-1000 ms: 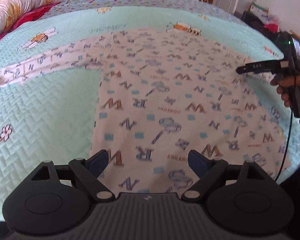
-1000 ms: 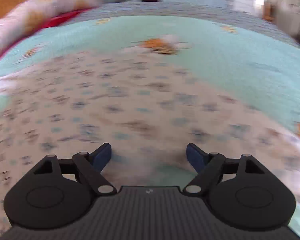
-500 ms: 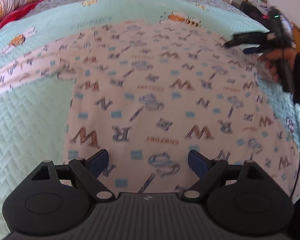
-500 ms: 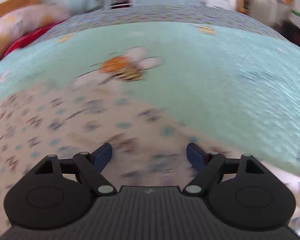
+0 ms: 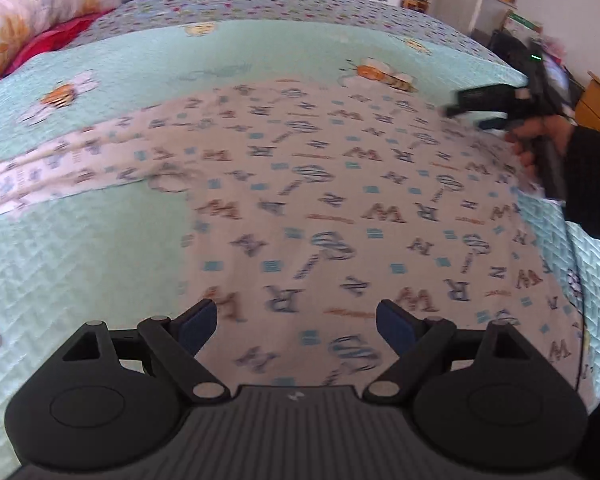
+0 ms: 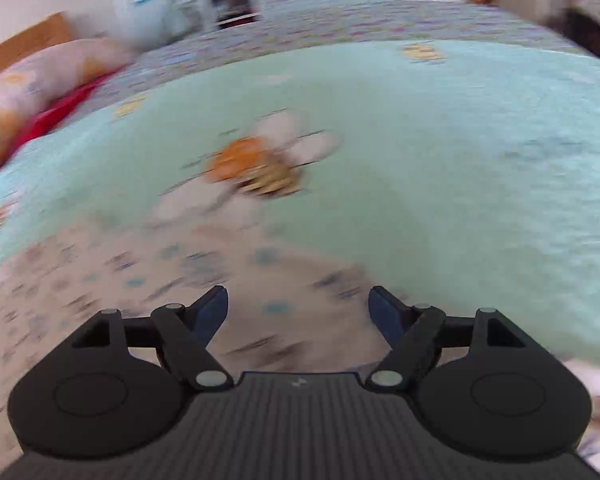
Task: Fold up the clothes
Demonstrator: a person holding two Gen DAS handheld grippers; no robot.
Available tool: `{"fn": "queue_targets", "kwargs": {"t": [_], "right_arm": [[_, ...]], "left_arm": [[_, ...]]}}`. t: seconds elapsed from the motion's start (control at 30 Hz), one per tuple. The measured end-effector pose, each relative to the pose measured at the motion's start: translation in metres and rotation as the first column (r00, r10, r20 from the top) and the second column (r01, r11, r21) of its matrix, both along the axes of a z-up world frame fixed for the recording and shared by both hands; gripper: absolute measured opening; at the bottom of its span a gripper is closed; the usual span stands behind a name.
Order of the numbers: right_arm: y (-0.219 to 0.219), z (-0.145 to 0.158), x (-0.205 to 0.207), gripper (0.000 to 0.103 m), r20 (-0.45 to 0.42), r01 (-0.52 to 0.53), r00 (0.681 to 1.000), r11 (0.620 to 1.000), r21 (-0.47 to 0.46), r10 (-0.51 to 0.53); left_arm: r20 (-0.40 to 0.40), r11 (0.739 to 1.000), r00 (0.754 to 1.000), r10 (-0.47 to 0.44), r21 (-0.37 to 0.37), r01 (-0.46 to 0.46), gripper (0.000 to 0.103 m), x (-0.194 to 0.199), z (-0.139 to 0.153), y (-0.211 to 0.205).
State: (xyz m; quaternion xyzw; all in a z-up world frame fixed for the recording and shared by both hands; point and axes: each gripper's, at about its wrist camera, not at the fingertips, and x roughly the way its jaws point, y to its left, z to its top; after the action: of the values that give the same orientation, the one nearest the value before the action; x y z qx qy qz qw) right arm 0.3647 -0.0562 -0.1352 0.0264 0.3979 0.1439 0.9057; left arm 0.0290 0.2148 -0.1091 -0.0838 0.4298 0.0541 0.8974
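Pyjama top [image 5: 340, 216], pale with scattered letters and small blue squares, is lying spread flat on the mint-green quilted bedspread [image 5: 80, 280] of the bed. One long sleeve [image 5: 60, 164] is stretching out to the left across the quilt, and the body of the garment is filling the middle and right of your left wrist view.

Your left gripper [image 5: 296, 320] is hovering over the near hem of the top with its blue-padded fingers [image 5: 198, 322] standing wide apart; only flat fabric is showing in the gap and nothing is being pinched.

Your right gripper [image 5: 472, 114] is showing at the far right corner of the garment in the left wrist view, held in your right hand [image 5: 540, 140], with a dark sleeve [image 5: 592, 184] behind it. In its own view the right gripper [image 6: 298, 308] is pointing down at the far edge of the top [image 6: 160, 292], close to where the fabric is meeting the bedspread [image 6: 460, 180]. Its jaws are closing, with the cloth lying under the gap between the fingers [image 6: 210, 314], but the pads are not pressing on it and the fabric is not gathered up between them.

A bee-and-flower print [image 6: 256, 168] on the quilt is sitting just beyond that edge of the garment. A floral pillow [image 5: 28, 24] and a strip of red bedding [image 5: 56, 40] are lying at the far left of the bed. Both views are blurred, the right one more heavily.
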Motion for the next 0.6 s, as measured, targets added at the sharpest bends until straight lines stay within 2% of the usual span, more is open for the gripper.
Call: {"fn": "queue_targets", "kwargs": {"t": [0.03,0.1,0.17,0.23,0.33,0.43,0.5,0.57,0.6], "right_arm": [[-0.007,0.007,-0.003,0.074,0.016,0.036,0.999,0.999,-0.001,-0.036],[-0.016,0.024,-0.022,0.074,0.068,0.041,0.997,0.998,0.054,-0.045],[-0.008,0.033,-0.043,0.078,0.075,-0.05,0.996,0.992,0.118,0.042],[0.013,0.031,-0.06,0.08,0.052,-0.14,0.99,0.977,0.158,0.133],[0.047,0.018,-0.065,0.08,0.01,-0.216,0.976,0.956,0.199,0.218],[0.077,0.009,-0.05,0.08,-0.006,-0.216,0.976,0.963,0.164,0.22],[0.09,-0.001,-0.029,0.08,-0.042,-0.222,0.972,0.965,0.141,0.23],[0.094,-0.006,-0.007,0.08,-0.039,-0.225,0.973,0.97,0.088,0.229],[0.093,-0.005,0.001,0.08,-0.023,-0.196,0.98,0.979,0.051,0.197]], "left_arm": [[0.009,1.0,1.0,0.024,-0.01,-0.024,0.09,-0.002,0.0,0.009],[0.035,0.997,0.997,0.07,-0.037,-0.069,0.089,0.005,0.001,0.021],[0.057,0.996,0.995,0.085,-0.038,-0.083,0.089,0.022,0.005,0.021],[0.105,1.0,0.994,0.025,0.001,-0.025,0.089,0.048,0.015,0.01],[0.154,0.996,0.986,-0.066,0.074,0.055,0.089,0.091,0.024,-0.004],[0.122,0.993,0.99,-0.072,0.106,0.059,0.089,0.14,0.013,0.0],[0.064,0.994,0.996,-0.054,0.102,0.047,0.089,0.166,-0.006,0.009],[-0.033,0.996,0.999,-0.005,0.094,0.008,0.089,0.176,-0.033,0.021],[-0.036,0.996,0.999,0.014,0.087,-0.011,0.09,0.168,-0.04,0.025]]}}
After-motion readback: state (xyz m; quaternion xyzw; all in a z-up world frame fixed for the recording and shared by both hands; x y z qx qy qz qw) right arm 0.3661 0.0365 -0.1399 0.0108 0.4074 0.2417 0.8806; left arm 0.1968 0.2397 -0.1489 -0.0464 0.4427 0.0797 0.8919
